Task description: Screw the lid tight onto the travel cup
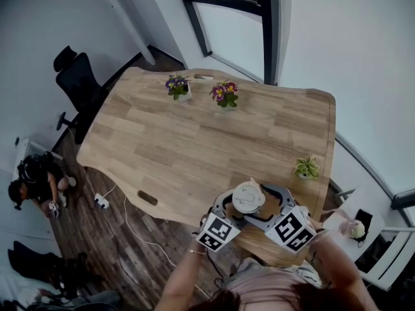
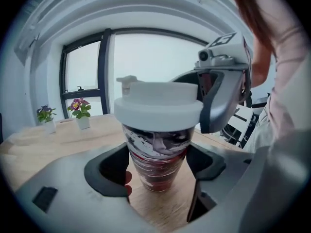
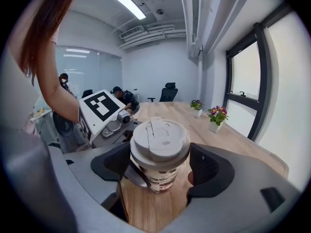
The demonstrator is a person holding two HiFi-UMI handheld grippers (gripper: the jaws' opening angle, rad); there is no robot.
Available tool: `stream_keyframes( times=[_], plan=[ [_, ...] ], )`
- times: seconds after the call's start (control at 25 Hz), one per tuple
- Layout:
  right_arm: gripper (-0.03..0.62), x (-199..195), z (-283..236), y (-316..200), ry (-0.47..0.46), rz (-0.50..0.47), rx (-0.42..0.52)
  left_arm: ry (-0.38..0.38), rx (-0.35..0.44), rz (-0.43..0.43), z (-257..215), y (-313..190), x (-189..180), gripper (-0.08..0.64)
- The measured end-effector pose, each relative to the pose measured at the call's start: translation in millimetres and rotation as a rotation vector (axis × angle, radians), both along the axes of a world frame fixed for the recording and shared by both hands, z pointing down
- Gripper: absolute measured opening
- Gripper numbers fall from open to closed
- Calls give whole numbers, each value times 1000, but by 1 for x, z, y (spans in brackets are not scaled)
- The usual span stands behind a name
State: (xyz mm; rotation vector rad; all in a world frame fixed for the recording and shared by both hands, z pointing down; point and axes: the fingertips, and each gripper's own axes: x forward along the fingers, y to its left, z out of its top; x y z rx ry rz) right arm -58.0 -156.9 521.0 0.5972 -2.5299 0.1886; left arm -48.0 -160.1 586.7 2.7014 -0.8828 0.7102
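The travel cup [image 2: 156, 161], with a dark red and black print, stands on the wooden table [image 1: 194, 141] at its near edge. Its white lid [image 3: 160, 141] sits on top, the flip tab toward the far side. My left gripper [image 2: 158, 171] is shut on the cup's lower body, a jaw pressed against each side. My right gripper [image 3: 160, 166] comes from the other side and is shut on the lid's rim. In the head view the lid [image 1: 248, 197] shows between the two marker cubes.
Two potted flowers [image 1: 177, 86] [image 1: 224, 94] stand at the table's far side and a small green plant [image 1: 307, 168] near its right edge. An office chair [image 1: 78, 83] and a person [image 1: 35, 183] on the floor are at the left. A power strip [image 1: 101, 202] lies on the floor.
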Motion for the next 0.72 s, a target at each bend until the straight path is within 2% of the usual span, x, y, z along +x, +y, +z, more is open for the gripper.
stream_keyframes(
  times=[0.12,0.32,0.4,0.48,0.72],
  plan=[
    [359,0,-1,-2,-11,43,11,-1,2,-42,-1,-2,1,354],
    [358,1,-1,-7,-56,235,23,30,39,-267,-2,-9,-1,354],
    [357,0,-1,-5,-80,255,6,37,48,-317,-3,-9,-1,354],
    [359,-1,-2,-2,-88,220,-15,36,46,-289,-2,-7,0,354],
    [370,1,-1,3,-50,72,-47,-5,-2,-26,0,4,3,354]
  ],
)
